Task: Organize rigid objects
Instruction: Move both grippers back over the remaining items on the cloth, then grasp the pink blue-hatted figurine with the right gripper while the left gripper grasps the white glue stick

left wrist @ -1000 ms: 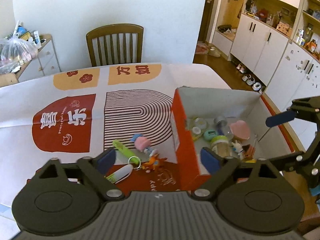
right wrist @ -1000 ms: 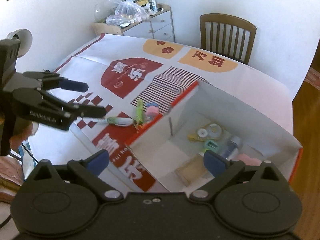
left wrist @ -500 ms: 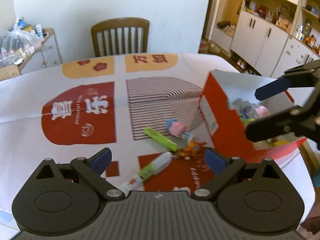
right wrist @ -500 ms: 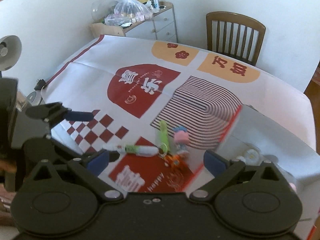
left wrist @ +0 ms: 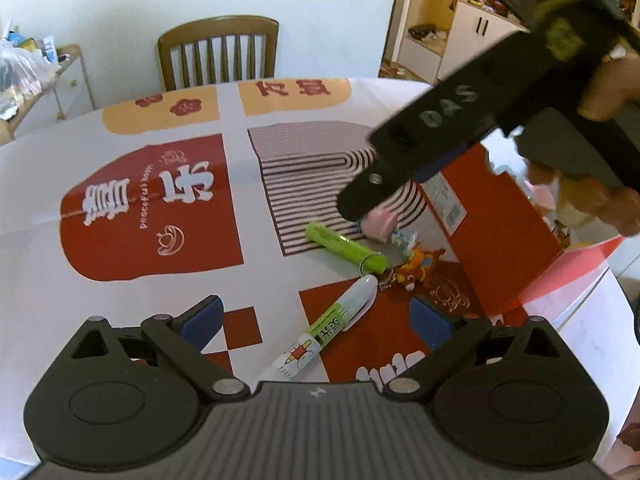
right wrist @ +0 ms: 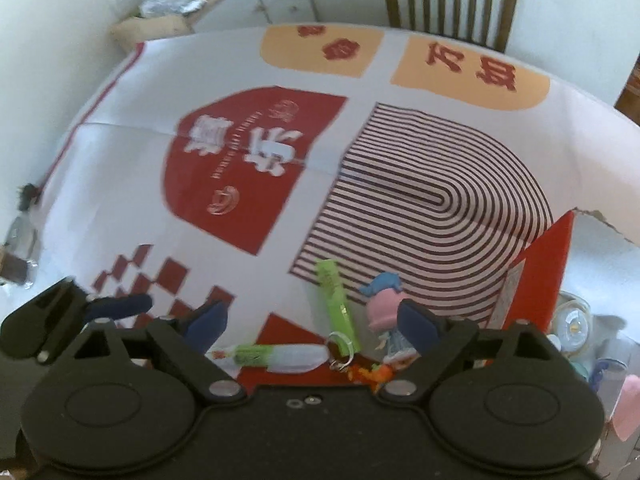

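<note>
Matt printed tablecloth [left wrist: 152, 208] with fold creases, red cardboard box [left wrist: 492, 224] with torn paper edge, glossy plastic white marker [left wrist: 332, 324], smooth green plastic tube [left wrist: 344, 246] with metal ring [right wrist: 342, 342], varnished wooden chair [left wrist: 218, 54], matt black plastic left gripper [left wrist: 316, 320] with blue pads.

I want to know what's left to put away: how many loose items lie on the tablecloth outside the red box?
4, clustered beside the red box: a white-green pen, green tube, pink-hatted figurine and orange keychain toy. The right gripper may hide more.
</note>
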The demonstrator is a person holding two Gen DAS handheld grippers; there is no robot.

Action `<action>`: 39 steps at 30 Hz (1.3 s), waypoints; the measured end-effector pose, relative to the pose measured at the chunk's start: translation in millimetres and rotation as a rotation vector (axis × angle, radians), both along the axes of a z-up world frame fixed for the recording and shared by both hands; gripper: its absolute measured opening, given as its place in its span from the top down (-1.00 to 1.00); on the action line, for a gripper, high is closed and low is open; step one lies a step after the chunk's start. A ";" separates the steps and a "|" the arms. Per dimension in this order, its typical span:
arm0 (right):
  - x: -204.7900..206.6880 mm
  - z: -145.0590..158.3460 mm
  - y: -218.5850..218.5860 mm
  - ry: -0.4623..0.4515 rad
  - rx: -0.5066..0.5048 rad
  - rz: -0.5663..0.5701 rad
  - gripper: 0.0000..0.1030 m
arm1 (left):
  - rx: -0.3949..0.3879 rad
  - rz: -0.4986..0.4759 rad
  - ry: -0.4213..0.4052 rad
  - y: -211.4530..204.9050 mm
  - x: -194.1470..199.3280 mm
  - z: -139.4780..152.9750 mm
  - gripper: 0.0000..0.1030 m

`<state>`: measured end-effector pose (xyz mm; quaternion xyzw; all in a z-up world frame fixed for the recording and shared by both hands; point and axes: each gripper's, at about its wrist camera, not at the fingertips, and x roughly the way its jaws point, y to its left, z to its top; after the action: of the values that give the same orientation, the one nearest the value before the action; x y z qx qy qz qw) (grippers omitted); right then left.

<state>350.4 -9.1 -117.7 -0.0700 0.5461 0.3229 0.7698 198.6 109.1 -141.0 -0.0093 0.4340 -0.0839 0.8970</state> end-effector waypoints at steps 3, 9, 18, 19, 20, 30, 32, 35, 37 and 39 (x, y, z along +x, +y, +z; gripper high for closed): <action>7.3 -12.3 2.1 0.015 -0.046 -0.008 -0.59 | 0.007 -0.024 0.014 -0.2 5.4 -9.7 -0.94; 15.6 -34.3 1.8 0.041 -0.114 -0.003 -0.31 | 0.040 -0.066 0.022 -6.0 13.5 -27.4 -0.94; 24.4 -55.9 1.7 0.037 -0.196 -0.023 -0.08 | 0.077 -0.085 0.030 -12.9 26.9 -48.4 -0.67; 25.0 -57.9 1.8 0.039 -0.203 -0.024 -0.06 | 0.080 -0.086 0.036 -13.4 28.6 -50.6 -0.55; 25.7 -58.5 1.3 0.041 -0.197 -0.028 -0.06 | 0.084 -0.086 0.039 -14.1 30.2 -52.7 -0.45; 27.5 -61.1 -3.0 0.051 -0.183 -0.046 0.26 | 0.102 -0.161 0.024 -25.1 25.2 -61.1 -0.11; 26.5 -64.1 -0.5 0.054 -0.193 -0.050 0.27 | 0.103 -0.161 0.020 -26.5 26.3 -60.8 0.07; 23.0 -63.6 2.0 0.034 -0.207 -0.048 0.30 | 0.103 -0.160 0.018 -28.4 28.2 -59.4 0.35; 22.0 -63.2 0.9 0.030 -0.204 -0.058 0.31 | 0.106 -0.155 0.022 -29.8 29.1 -58.8 0.41; 20.1 -62.1 -0.2 0.017 -0.209 -0.066 0.31 | 0.105 -0.149 0.029 -30.1 29.2 -57.8 0.52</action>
<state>370.5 -9.3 -179.8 -0.1291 0.5854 0.2393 0.7638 227.9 79.0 -198.9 0.0686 0.4503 -0.1272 0.8811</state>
